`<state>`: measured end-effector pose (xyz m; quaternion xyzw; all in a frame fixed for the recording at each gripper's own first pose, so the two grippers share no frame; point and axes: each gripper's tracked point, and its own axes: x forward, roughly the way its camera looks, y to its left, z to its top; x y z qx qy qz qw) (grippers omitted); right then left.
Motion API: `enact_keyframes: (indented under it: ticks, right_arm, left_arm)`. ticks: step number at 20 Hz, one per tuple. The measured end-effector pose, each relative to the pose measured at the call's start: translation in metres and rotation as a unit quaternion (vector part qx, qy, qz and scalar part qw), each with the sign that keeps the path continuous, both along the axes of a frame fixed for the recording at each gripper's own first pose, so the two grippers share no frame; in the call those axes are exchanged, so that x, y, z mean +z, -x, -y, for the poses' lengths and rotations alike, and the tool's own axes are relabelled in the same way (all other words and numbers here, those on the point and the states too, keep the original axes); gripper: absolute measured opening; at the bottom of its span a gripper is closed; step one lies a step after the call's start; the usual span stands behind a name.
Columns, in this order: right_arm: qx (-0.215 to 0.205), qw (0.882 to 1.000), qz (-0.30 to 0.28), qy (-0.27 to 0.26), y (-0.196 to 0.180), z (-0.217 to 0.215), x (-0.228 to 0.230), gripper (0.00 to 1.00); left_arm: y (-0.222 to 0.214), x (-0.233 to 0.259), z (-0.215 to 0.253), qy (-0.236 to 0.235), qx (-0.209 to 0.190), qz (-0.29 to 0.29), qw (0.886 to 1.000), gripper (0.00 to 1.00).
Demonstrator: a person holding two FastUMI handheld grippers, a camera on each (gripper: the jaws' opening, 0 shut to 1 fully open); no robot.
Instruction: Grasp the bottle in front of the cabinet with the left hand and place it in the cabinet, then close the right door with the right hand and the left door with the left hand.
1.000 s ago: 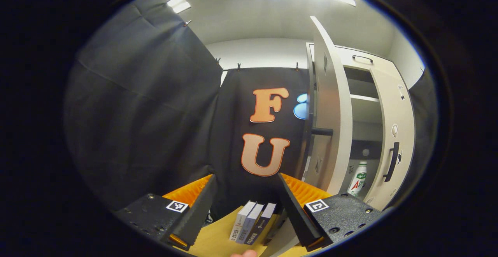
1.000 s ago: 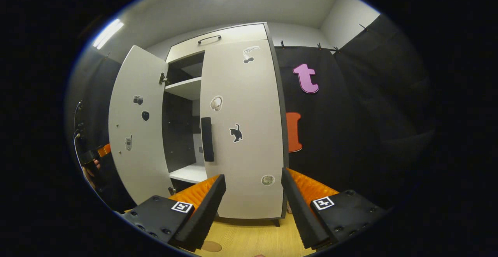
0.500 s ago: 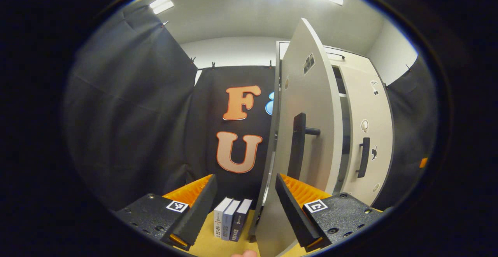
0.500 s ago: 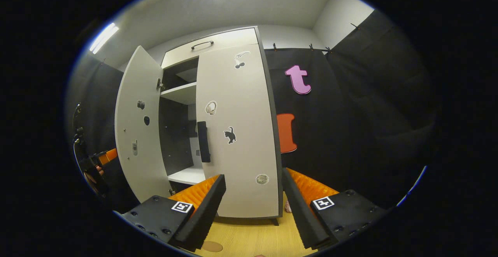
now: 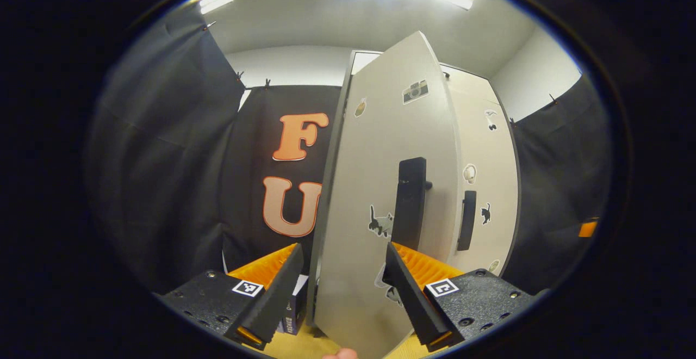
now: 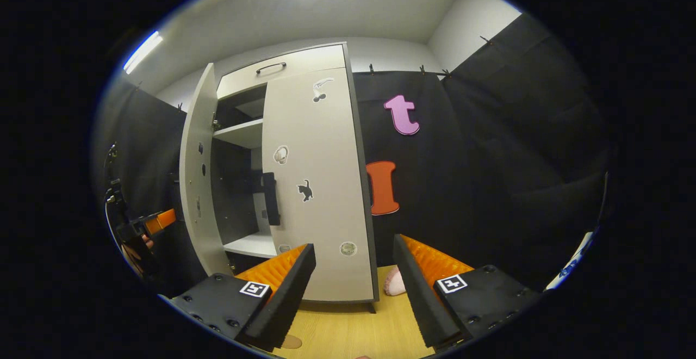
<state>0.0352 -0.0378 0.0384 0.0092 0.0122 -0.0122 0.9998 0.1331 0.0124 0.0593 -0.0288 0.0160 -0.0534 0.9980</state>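
In the left gripper view the cabinet's left door stands partly swung in, its outer face with stickers and black handle toward me. My left gripper is open, and the door's lower part shows between its fingers; contact cannot be told. Behind it the right door is shut. The right gripper view shows the right door shut and the left door ajar, nearly edge-on. My right gripper hangs open in front of the cabinet, holding nothing. The bottle is hidden behind the doors.
Several books stand on the wooden floor left of the door. A pink object lies by the cabinet's right foot. A hand with the other gripper shows at the far left. Shelves show through the gap.
The left door has swung toward shut, now showing its outer face and covering the bottle. The left gripper followed it round. The right gripper drifted slightly away, still open.
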Motion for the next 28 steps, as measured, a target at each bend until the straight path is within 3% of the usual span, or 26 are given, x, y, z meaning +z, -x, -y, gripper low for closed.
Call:
enact_keyframes:
  ticks: [13,14,15,26,27,28]
  right_arm:
    - [-0.03,1.0,0.007,0.0,0.018,0.021,0.011,0.96]
    - [-0.031,0.999,0.008,-0.001,0.019,0.022,0.012,0.96]
    - [-0.034,0.999,0.01,-0.001,0.021,0.023,0.015,0.96]
    - [-0.049,0.999,0.015,0.0,0.027,0.036,0.019,0.96]
    - [-0.048,0.999,0.015,0.0,0.027,0.035,0.018,0.96]
    - [-0.046,0.999,0.014,0.0,0.026,0.034,0.016,0.96]
  left_arm:
    - [-0.032,-0.016,0.062,0.004,-0.049,-0.011,0.999,0.95]
    - [-0.036,-0.02,0.069,0.005,-0.056,-0.016,0.998,0.92]
    - [-0.042,-0.023,0.074,0.001,-0.058,-0.018,0.998,0.95]
    - [-0.081,-0.042,0.106,-0.025,-0.069,-0.033,0.997,0.92]
    - [-0.084,-0.044,0.108,-0.026,-0.07,-0.032,0.997,0.95]
    - [-0.087,-0.045,0.109,-0.026,-0.072,-0.03,0.997,0.92]
